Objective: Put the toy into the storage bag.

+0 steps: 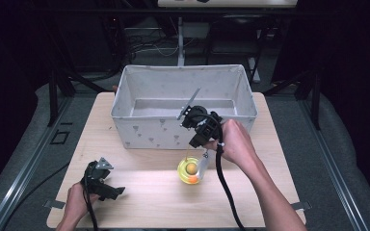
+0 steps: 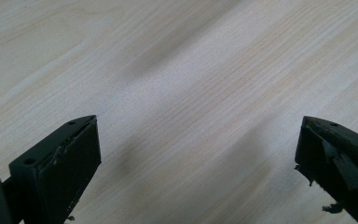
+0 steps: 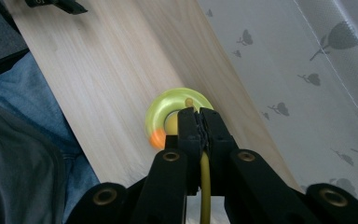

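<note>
A translucent yellow-green ring toy (image 1: 191,170) with a yellow ball in its middle and an orange bead at its rim lies low over the wooden table (image 1: 144,192), in front of the fabric bin. A thin yellow cord (image 3: 205,177) runs up from it. My right gripper (image 1: 195,143) points down above the toy, shut on that cord; in the right gripper view the ring toy (image 3: 161,109) shows just past the right gripper (image 3: 198,114). Whether the ring rests on the table I cannot tell. My left gripper (image 1: 112,192) sits at the front left, and the left gripper (image 2: 198,140) is open over bare wood.
A white fabric bin (image 1: 149,132) with small grey prints stands at the back middle of the table, its wall (image 3: 298,70) close to the right of the toy. A white tag (image 1: 203,162) hangs beside the ring. Black cables trail from both grippers toward the front edge.
</note>
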The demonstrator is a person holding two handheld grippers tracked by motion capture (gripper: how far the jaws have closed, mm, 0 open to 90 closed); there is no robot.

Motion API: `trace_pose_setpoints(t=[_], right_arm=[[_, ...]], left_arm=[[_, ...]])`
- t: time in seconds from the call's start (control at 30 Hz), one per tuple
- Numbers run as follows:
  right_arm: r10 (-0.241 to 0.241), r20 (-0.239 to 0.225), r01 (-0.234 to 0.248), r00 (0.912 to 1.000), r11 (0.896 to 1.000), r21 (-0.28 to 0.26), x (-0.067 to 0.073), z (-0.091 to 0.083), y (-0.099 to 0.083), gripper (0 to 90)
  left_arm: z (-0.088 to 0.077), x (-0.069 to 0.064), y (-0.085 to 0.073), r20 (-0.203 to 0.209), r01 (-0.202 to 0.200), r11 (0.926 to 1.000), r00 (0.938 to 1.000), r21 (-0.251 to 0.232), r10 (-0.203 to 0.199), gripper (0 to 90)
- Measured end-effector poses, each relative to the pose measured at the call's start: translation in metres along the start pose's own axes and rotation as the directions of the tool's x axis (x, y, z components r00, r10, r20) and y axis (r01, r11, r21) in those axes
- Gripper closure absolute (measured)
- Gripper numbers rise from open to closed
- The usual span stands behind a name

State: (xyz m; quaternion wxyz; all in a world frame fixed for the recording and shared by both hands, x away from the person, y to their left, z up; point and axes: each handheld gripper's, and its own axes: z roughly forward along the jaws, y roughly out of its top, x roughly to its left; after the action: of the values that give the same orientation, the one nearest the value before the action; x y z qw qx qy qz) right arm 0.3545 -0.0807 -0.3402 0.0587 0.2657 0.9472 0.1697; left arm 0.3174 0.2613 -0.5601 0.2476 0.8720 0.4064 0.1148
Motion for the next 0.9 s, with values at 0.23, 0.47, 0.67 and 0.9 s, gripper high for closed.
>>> trace_pose_setpoints(t=[0.23,0.47,0.67,0.9], right_arm=[[-0.007,0.004,0.007,1.0000,1.000,-0.015,-0.001,-0.007,-0.003,88.5],[-0.001,-0.003,0.001,1.0000,1.000,-0.030,-0.004,-0.013,-0.010,88.5],[0.015,0.000,-0.015,0.9999,0.999,-0.040,-0.008,-0.019,-0.018,88.5],[0.027,0.009,-0.027,0.9996,0.999,-0.045,-0.012,-0.026,-0.023,88.5]], left_arm=[[0.002,0.000,0.000,-0.003,-0.004,1.0000,1.0000,0.006,0.004,0.3],[0.003,-0.001,0.000,-0.009,-0.013,0.9998,0.9999,0.013,0.014,0.3],[0.004,-0.001,0.000,-0.010,-0.016,0.9998,0.9998,0.013,0.016,0.3],[0.003,0.000,-0.001,-0.013,-0.018,0.9998,0.9998,0.014,0.018,0.3]])
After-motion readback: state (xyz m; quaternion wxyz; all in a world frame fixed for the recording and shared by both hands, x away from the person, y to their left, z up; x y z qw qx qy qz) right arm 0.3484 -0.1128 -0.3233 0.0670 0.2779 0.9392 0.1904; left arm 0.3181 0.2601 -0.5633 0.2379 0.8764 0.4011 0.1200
